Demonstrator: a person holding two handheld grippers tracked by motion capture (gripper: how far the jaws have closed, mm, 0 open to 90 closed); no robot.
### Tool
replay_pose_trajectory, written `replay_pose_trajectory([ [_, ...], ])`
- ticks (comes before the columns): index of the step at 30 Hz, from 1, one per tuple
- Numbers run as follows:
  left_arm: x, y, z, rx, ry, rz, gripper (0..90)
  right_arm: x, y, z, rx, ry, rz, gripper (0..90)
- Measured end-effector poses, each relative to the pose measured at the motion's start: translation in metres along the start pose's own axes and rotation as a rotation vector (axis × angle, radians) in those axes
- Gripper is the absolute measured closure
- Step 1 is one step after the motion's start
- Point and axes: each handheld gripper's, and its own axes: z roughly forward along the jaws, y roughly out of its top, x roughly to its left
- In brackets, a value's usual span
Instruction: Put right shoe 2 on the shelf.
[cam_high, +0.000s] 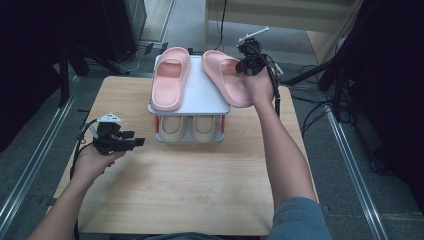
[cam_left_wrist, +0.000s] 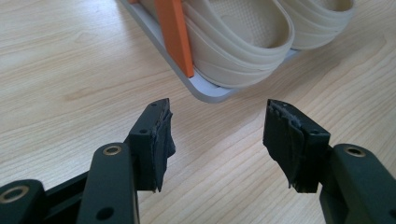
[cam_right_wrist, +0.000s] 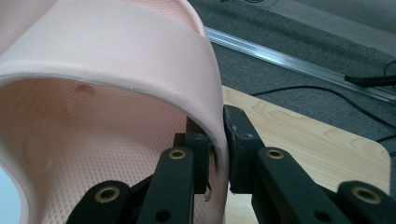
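A grey two-shelf rack (cam_high: 200, 97) stands at the back middle of the wooden table. One pink slipper (cam_high: 170, 77) lies on the left of its top shelf. The other pink slipper (cam_high: 226, 75) slants over the shelf's right edge, with my right gripper (cam_high: 246, 65) shut on the side of its strap. In the right gripper view the jaws pinch the strap wall (cam_right_wrist: 212, 98) from inside and outside, around my right gripper (cam_right_wrist: 218, 140). Two beige slippers (cam_high: 189, 126) sit on the lower shelf. My left gripper (cam_high: 137, 142) (cam_left_wrist: 217, 133) hangs open over the table, left of the rack, holding nothing.
An orange post (cam_left_wrist: 175, 35) holds up the rack's front corner beside a beige slipper (cam_left_wrist: 233, 42). Bare wood (cam_high: 190, 185) stretches in front of the rack. Metal rails (cam_high: 350, 165), cables and dark stands surround the table on the floor.
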Motion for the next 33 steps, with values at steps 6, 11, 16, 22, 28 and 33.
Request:
replay_pose_trajectory([
  [6,-0.002,0.001,0.0,-0.014,0.003,0.013,42.8,0.016,0.012,0.01,0.004,-0.032,-0.006,80.4],
  [11,-0.002,0.001,0.0,-0.003,0.004,0.014,42.8,0.028,0.019,0.014,0.008,-0.051,-0.018,78.0],
  [16,-0.002,0.0,0.001,-0.011,0.01,0.018,43.4,0.038,0.019,0.015,0.017,-0.048,-0.047,76.2],
  [22,-0.002,0.0,0.001,-0.006,0.011,0.02,43.4,0.039,0.014,0.01,0.0,0.004,-0.044,66.5],
  [28,-0.001,0.0,0.002,0.002,0.014,0.022,43.4,0.035,0.003,0.004,-0.018,0.061,-0.032,62.4],
  [33,-0.002,0.0,0.003,0.002,0.017,0.025,43.4,0.032,-0.006,0.001,-0.023,0.113,-0.01,62.2],
])
